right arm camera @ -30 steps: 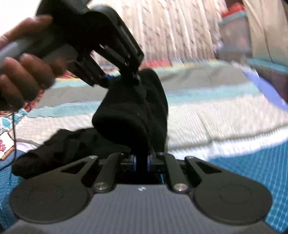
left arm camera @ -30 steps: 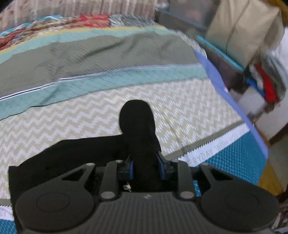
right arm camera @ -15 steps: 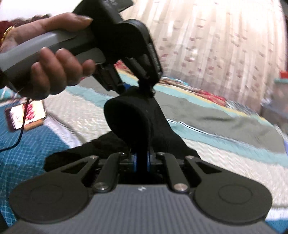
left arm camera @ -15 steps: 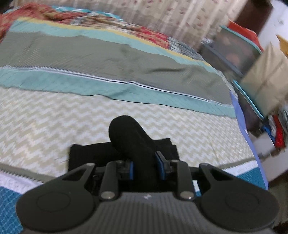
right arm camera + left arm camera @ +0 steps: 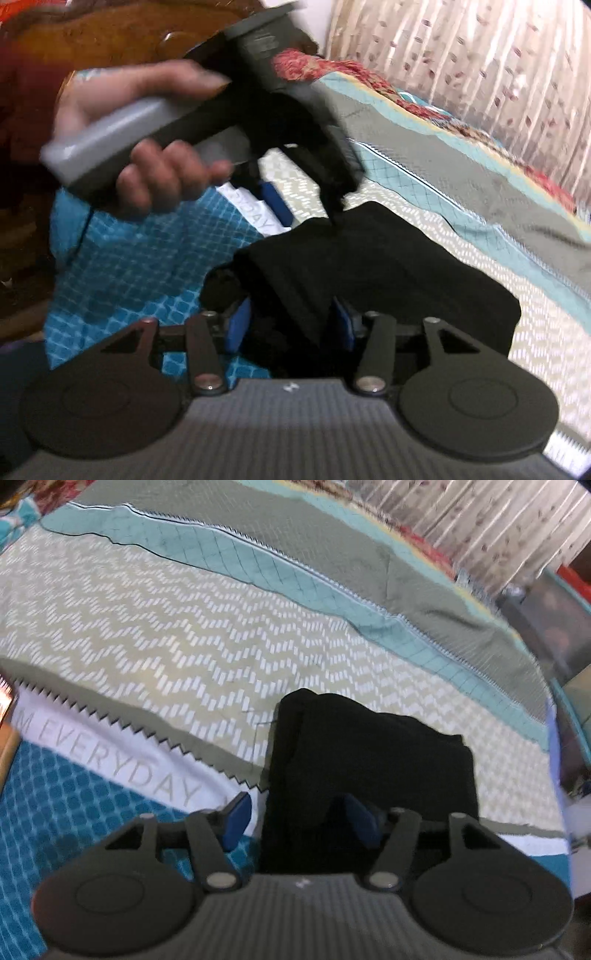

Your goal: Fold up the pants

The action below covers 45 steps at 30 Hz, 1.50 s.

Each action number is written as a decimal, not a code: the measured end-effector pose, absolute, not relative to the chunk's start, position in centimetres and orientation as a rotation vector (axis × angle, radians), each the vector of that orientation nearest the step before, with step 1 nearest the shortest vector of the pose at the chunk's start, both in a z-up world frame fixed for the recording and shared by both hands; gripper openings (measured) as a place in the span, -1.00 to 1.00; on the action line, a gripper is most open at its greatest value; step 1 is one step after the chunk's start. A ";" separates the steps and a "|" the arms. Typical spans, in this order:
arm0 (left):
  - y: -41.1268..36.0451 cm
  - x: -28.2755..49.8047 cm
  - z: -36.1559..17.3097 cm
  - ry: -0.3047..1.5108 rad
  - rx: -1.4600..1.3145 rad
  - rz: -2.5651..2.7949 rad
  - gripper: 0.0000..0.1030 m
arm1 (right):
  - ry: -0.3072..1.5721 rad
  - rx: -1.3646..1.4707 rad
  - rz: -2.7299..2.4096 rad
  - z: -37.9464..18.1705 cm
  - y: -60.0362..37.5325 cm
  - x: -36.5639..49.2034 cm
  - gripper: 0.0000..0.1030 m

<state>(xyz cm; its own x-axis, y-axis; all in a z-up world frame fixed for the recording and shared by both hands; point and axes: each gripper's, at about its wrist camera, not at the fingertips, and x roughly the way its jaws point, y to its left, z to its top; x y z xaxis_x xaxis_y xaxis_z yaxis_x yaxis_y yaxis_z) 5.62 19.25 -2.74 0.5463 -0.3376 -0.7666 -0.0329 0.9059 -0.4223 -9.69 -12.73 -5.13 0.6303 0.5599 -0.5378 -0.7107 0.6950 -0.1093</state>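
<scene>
Bed [image 5: 155,635], patterned quilt. Pants [image 5: 373,760], black, lying on quilt as compact folded stack. Left claw [image 5: 299,818] spread wide over near edge, gripping nothing. Right claw [image 5: 290,323] likewise wide, cloth between jaws. Step: releasing final fold. Next: lift clear without dragging cloth.

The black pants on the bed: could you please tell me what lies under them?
The black pants lie folded on the patterned bedspread, across its chevron and white bands. Whatever is beneath the folded layers themselves is hidden.
</scene>
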 end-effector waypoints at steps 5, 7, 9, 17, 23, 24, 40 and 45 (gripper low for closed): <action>18.2 2.6 -3.0 0.944 -0.371 -0.222 0.29 | 0.567 -0.093 0.701 -5.1 -15.8 -8.2 -0.02; 16.9 2.3 -4.3 0.959 -0.268 -0.191 0.36 | 0.709 -0.010 0.650 -6.9 -16.9 -6.2 -0.04; 16.1 2.6 -5.8 0.996 -0.213 -0.172 0.51 | 0.854 0.066 0.608 -9.4 -17.6 -4.7 -0.03; 16.1 2.4 -5.9 0.980 -0.179 -0.123 0.80 | 0.803 0.249 0.593 -7.0 -21.8 -5.8 -0.03; 15.8 0.5 -4.1 0.946 -0.171 -0.077 0.75 | 0.826 0.447 0.480 -8.1 -25.9 -7.6 -0.03; 15.7 0.0 -3.7 0.937 -0.162 -0.069 0.75 | 0.829 0.466 0.459 -8.2 -26.4 -7.9 -0.03; 14.3 -3.7 -0.6 0.884 -0.064 0.007 0.73 | 0.882 0.488 0.426 -8.2 -26.8 -9.5 0.01; 13.9 -4.1 -0.3 0.875 -0.043 0.014 0.73 | 0.868 0.502 0.421 -8.1 -27.1 -9.9 0.01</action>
